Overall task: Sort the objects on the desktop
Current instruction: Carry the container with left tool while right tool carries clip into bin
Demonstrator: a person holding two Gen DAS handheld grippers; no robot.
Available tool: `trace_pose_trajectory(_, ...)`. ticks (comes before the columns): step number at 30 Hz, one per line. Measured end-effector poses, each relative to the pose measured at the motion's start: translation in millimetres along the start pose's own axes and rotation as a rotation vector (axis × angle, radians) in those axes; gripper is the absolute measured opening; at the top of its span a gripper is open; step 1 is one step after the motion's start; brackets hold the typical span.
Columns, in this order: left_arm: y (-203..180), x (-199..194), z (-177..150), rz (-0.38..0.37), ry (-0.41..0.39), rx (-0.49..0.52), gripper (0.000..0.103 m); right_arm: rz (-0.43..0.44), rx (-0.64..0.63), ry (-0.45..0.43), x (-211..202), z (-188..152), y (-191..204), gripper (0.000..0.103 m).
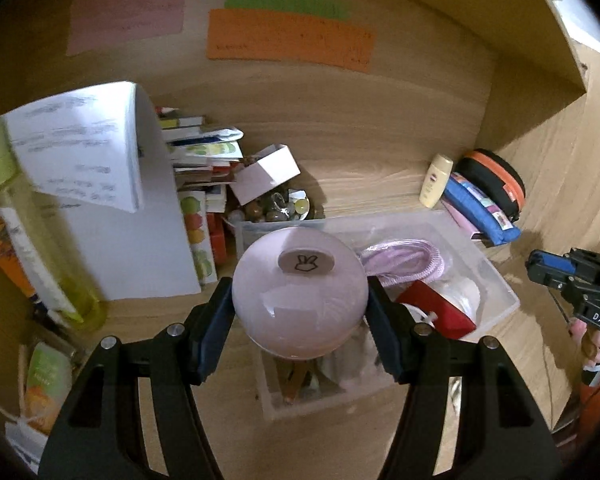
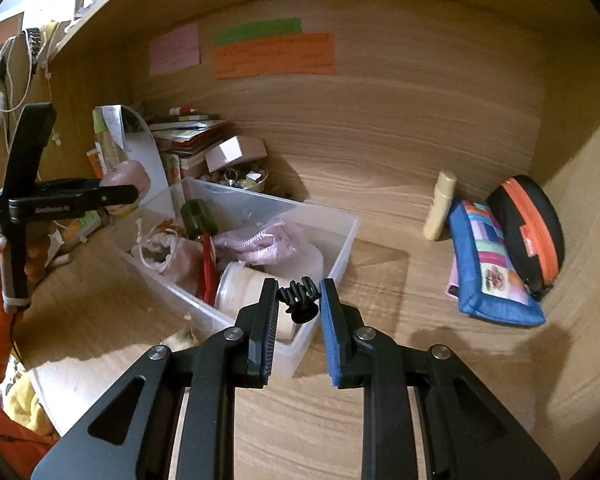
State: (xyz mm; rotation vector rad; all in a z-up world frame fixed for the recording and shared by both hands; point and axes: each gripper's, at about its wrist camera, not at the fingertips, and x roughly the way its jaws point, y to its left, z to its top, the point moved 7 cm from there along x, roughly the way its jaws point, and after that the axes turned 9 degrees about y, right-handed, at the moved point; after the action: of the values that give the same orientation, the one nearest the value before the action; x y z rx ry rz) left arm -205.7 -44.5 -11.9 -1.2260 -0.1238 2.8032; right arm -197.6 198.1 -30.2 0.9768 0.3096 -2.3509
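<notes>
Left gripper (image 1: 300,312) clamped a round pink jar (image 1: 300,296) above the clear plastic bin (image 1: 496,280), while the right gripper (image 2: 299,304) pinched a black hair claw (image 2: 299,296) over the bin's near corner.

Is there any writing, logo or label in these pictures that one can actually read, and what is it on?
"DAS": white letters on the right gripper body, seen from the left wrist view.
A drawn bunny-like sign, no letters: on the oval tab of the pink round object held in the left gripper.
Orange note, green note, pink note: handwriting too small to read.
White printed sheet: blurred.
Cream bottle label: too small.
</notes>
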Motion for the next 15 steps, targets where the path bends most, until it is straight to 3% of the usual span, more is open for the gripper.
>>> trace_pose_trajectory(15, -11, 40, -5, -0.049, 0.075, 0.029, 0.063, 0.025, -0.015, 0.108, 69, 18, 8, 0.019)
